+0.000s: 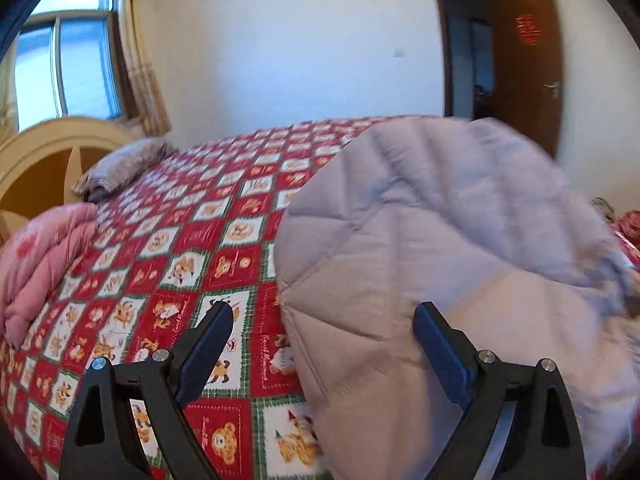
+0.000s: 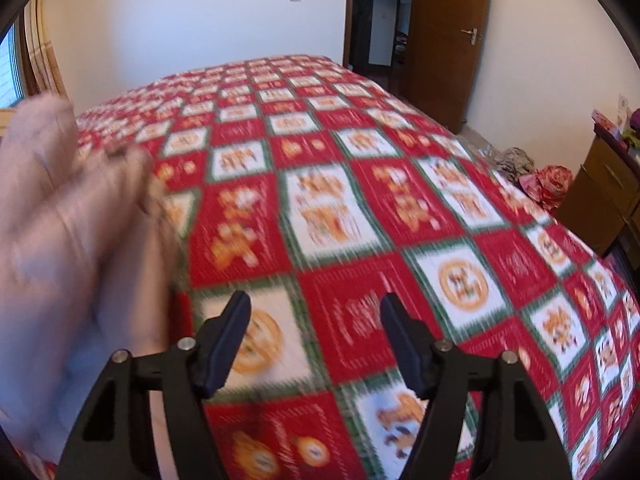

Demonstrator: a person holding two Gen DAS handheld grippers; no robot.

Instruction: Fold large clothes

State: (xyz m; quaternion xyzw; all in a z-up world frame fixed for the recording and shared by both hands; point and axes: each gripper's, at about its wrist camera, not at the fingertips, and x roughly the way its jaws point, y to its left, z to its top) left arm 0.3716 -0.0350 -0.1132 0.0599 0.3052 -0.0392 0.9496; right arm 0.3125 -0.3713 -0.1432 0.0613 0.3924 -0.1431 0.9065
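A pale lilac-grey quilted padded garment [image 1: 440,240] lies heaped on the red, white and green checked bedspread [image 1: 192,240]. In the left wrist view it fills the right half, its left edge between the fingers. My left gripper [image 1: 324,320] is open and empty, just above that edge. In the right wrist view the garment [image 2: 68,248] is a blurred mass at the left. My right gripper [image 2: 316,312] is open and empty over the bare bedspread [image 2: 360,208], to the right of the garment.
A folded pink quilt [image 1: 36,272] and a grey pillow [image 1: 124,160] lie at the head of the bed by a cream headboard [image 1: 48,148]. A brown door [image 2: 444,36] stands open beyond the bed. A wooden cabinet [image 2: 600,196] and bundles [image 2: 548,184] sit at the right.
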